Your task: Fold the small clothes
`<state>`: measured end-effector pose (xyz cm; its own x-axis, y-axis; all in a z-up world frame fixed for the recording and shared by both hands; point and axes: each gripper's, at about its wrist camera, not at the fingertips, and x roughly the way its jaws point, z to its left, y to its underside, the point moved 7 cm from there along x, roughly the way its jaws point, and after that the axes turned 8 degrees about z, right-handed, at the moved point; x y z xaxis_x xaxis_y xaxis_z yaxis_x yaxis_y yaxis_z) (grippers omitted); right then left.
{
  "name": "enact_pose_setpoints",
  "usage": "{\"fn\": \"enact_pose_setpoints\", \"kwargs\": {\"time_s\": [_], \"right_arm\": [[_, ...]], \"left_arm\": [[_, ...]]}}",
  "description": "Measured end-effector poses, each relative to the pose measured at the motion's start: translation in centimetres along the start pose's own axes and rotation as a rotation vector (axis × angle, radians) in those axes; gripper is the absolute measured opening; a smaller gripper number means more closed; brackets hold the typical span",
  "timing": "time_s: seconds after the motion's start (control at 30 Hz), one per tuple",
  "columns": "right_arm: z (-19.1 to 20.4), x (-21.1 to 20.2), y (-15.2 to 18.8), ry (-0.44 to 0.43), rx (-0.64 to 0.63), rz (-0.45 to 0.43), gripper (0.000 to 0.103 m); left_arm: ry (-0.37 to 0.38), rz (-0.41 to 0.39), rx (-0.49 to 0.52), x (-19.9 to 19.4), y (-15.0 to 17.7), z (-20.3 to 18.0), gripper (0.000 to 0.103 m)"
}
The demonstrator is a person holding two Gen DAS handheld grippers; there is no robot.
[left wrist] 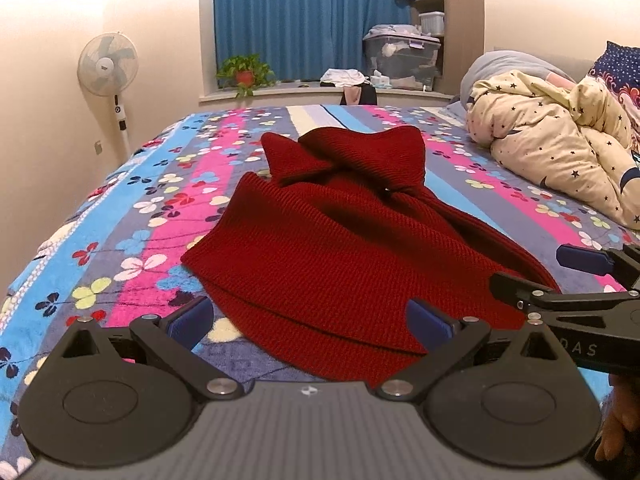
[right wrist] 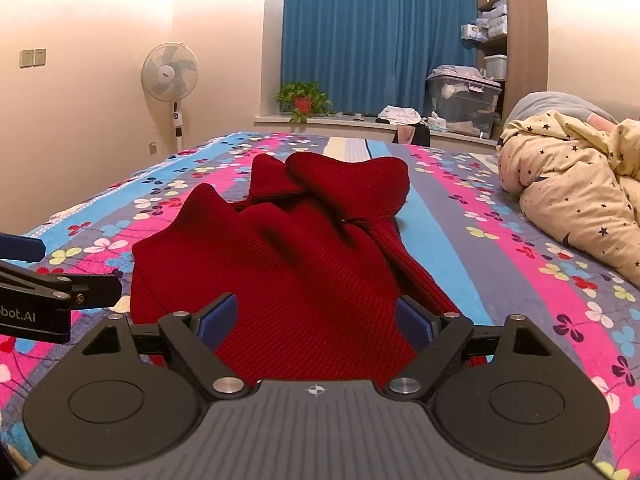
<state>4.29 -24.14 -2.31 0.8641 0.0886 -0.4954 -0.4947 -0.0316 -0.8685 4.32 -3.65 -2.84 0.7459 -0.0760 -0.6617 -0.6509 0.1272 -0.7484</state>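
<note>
Jaws of the left gripper point(left wrist: 311, 316) spread wide and empty, hovering low over the near edge of the bed point(left wrist: 120, 216), straddling the near hem of the red knit garment point(left wrist: 320, 248) without pressing on it. Jaws of the right gripper point(right wrist: 316, 318) likewise released and wide, blue pads either side of the cloth at its near right portion, nothing clamped. Each tool visible at the margin of the other's view, so side by side and close together.

Red knit garment point(right wrist: 288, 264) lying across the middle of the bed point(right wrist: 520, 264), near hem toward the bed's near edge, far end bunched and rumpled toward the far edge, with folds overlapping there and what may be sleeves or a collar, hard to tell which. Heaped star-print quilt point(left wrist: 560, 152) along the bed's right side, well apart from the garment.

Judged by look: ribbed knit, soft, thick, fairly light, stretchy, not slippery on the fleecy cover. Likely to sag and drape once lifted, and to drag the cover's pile a little. No fragility to mind, though pulled stitches possible if pinched by a single rib. Best taken at the near hem, one corner per gripper, pinching both layers together, then lifted and spread flat before any folding. Bunched far end probably needing straightening first.
</note>
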Motion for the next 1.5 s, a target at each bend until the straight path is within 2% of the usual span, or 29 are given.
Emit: {"fn": "enact_pose_setpoints", "kwargs": {"time_s": [0.23, 0.87, 1.03, 1.13, 1.17, 1.2, 1.27, 1.33, 1.4, 1.5], "right_arm": [[-0.1, -0.2, 0.0, -0.03, 0.029, 0.015, 0.086], [0.2, 0.4, 0.4, 0.008, -0.052, 0.036, 0.087], [0.4, 0.2, 0.4, -0.003, -0.048, 0.039, 0.085], [0.3, 0.1, 0.4, -0.002, -0.044, 0.035, 0.075], [0.3, 0.1, 0.3, 0.003, -0.045, 0.036, 0.065], [0.2, 0.1, 0.3, 0.008, -0.047, 0.038, 0.05], [-0.2, 0.2, 0.2, 0.013, -0.044, 0.041, 0.032], [-1.2, 0.1, -0.3, 0.021, -0.013, 0.031, 0.029], [-2.7, -0.3, -1.1, 0.03, 0.032, 0.018, 0.029], [-6.0, -0.2, -2.8, 0.046, 0.088, 0.017, 0.03]], "left_arm": [[-0.002, 0.008, -0.007, 0.3, 0.0, 0.2, 0.103], [-0.018, 0.013, -0.017, 0.6, 0.1, 0.6, 0.103], [-0.018, -0.019, -0.011, 0.3, 0.0, 0.5, 0.103], [-0.031, -0.072, 0.024, -0.3, -0.3, 0.2, 0.103], [-0.034, -0.086, 0.034, -0.5, -0.4, 0.1, 0.103], [-0.034, -0.097, 0.043, -0.6, -0.7, 0.1, 0.102], [-0.025, -0.11, 0.069, -0.8, -1.2, 0.3, 0.099], [0.005, -0.089, 0.095, -0.6, -1.9, 0.8, 0.091], [0.035, -0.078, 0.117, -0.3, -3.2, 2.0, 0.076], [0.028, -0.113, 0.163, 0.6, -5.5, 4.7, 0.066]]}}
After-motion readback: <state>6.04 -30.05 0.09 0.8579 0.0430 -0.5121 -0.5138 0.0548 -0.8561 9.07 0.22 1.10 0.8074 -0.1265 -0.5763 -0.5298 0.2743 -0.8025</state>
